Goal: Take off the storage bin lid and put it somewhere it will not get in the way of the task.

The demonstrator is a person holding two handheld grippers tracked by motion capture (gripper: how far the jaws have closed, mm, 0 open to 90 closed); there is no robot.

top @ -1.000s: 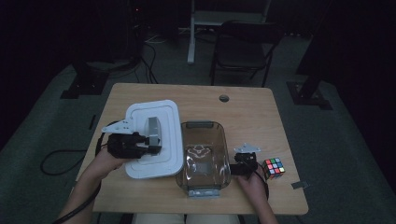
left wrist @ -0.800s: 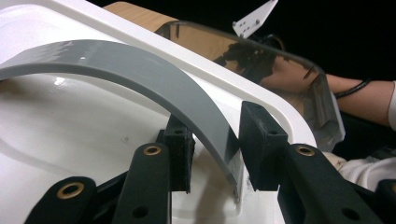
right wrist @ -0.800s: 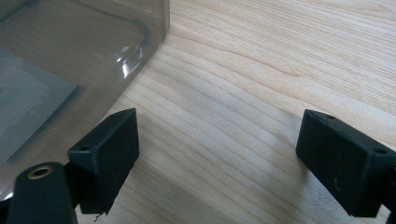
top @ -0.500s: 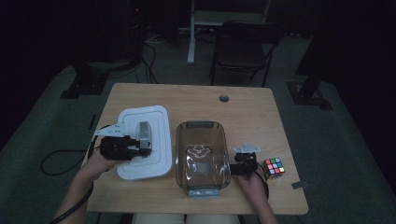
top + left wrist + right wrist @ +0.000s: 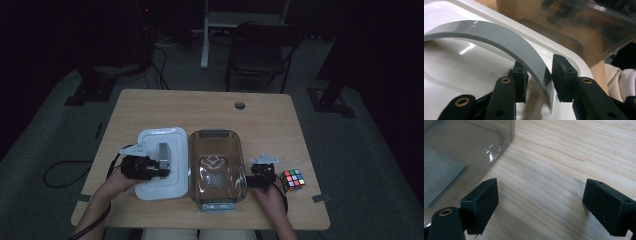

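A white lid [image 5: 154, 145] with a grey arched handle [image 5: 164, 154] lies flat on the table, just left of a clear plastic container [image 5: 216, 165]. My left gripper [image 5: 161, 171] comes in from the left and is shut on the handle [image 5: 499, 35] near its lower end; in the left gripper view [image 5: 541, 80] the black pads sit on either side of the grey strip above the lid [image 5: 454, 65]. My right gripper [image 5: 261, 170] rests on the table at the container's right side, open [image 5: 541, 202] with only bare wood between its pads and the container wall [image 5: 461, 147] at its left.
A colourful puzzle cube [image 5: 292, 180] sits on the wooden table [image 5: 210, 110] right of the right gripper. A round cable hole [image 5: 240, 105] is at the table's far side. A chair [image 5: 260, 55] stands beyond the table. A pale sleeve [image 5: 621, 80] is in the left gripper view.
My left gripper has carried the lid down and to the left, from partly over the container to flat on the table beside it. The right gripper has stayed put.
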